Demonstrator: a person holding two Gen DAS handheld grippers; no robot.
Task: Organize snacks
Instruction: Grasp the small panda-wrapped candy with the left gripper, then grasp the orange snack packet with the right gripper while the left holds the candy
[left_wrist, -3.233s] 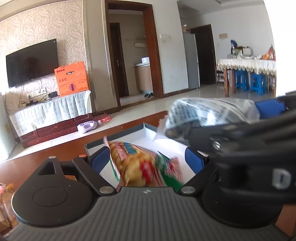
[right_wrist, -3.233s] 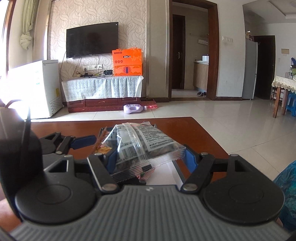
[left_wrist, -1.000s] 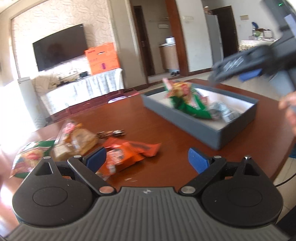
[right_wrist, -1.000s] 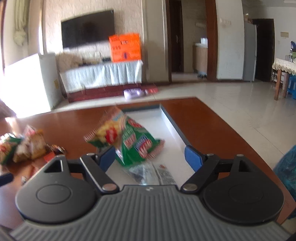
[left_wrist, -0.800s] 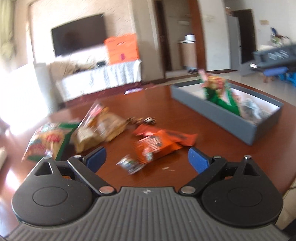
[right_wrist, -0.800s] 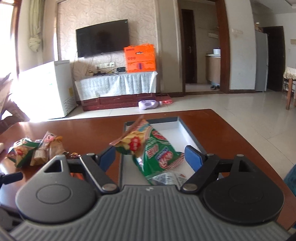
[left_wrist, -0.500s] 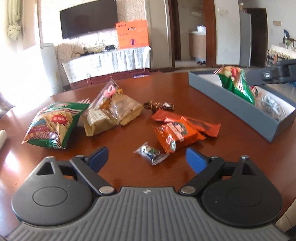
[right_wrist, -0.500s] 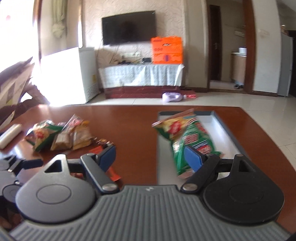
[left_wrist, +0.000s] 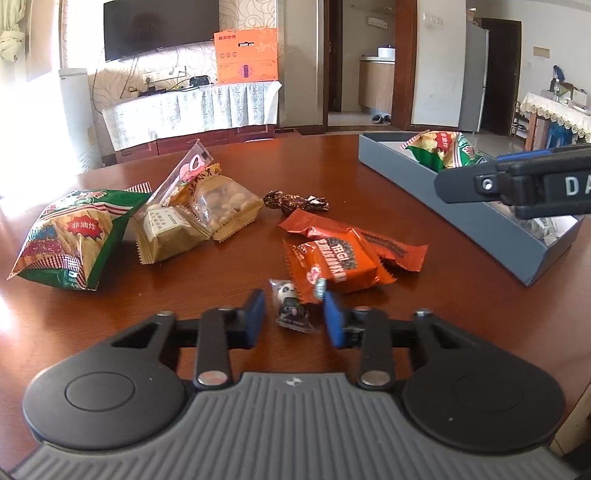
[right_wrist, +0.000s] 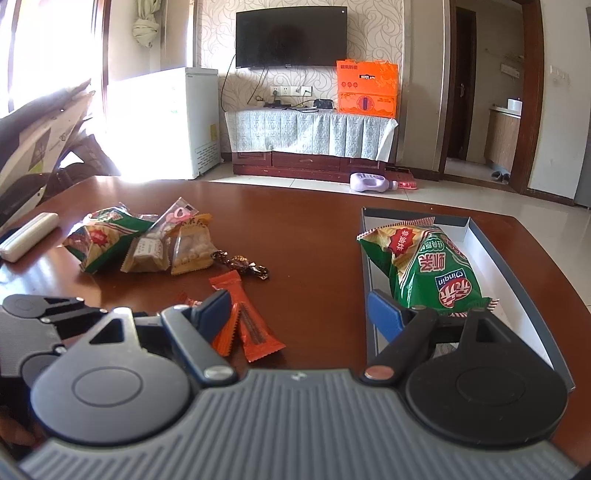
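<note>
My left gripper (left_wrist: 291, 314) is low over the brown table, its jaws closing around a small panda-print candy (left_wrist: 290, 304). The candy lies between the blue pads, and a thin gap still shows on its left side. Just beyond it lie orange packets (left_wrist: 332, 262). My right gripper (right_wrist: 299, 317) is open with nothing between its fingers, and it hovers between the orange packets (right_wrist: 251, 325) and the grey box (right_wrist: 517, 266). A green chip bag (right_wrist: 432, 273) lies in that box.
Left of the orange packets lie two brown wrapped candies (left_wrist: 295, 202), beige snack packets (left_wrist: 195, 218) and a green cracker bag (left_wrist: 70, 236). A white block (right_wrist: 29, 236) sits near the table's left edge. The grey box (left_wrist: 461, 210) stands at the right.
Both grippers swung left, away from the box and toward the loose snacks. The left gripper's jaws narrowed from wide open to close around the small candy. The right jaws stayed wide.
</note>
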